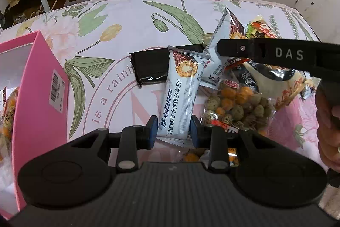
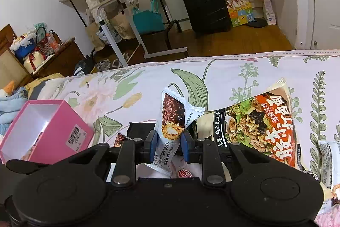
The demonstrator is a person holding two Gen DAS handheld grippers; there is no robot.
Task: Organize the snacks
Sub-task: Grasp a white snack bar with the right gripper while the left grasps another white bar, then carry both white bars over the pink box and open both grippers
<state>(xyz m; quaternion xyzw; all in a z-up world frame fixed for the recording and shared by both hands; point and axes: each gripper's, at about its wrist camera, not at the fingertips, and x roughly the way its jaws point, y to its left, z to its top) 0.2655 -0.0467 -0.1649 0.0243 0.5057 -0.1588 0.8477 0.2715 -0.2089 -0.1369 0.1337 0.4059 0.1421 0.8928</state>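
Between the left jaws, a glossy pale-blue foil snack bar wrapper (image 1: 180, 97); beyond it, a shiny black plastic packet (image 1: 148, 67). Beneath lies matt floral printed cloth (image 1: 119, 14). Left of the jaws, a smooth pink cardboard box (image 1: 48, 69).

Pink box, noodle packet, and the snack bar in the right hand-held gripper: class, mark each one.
pink box (image 2: 53, 133): right wrist view, outer side wall.
noodle packet (image 2: 259, 127): right wrist view, printed front.
snack bar (image 2: 172, 118): right wrist view, wrapper above the blue pads.
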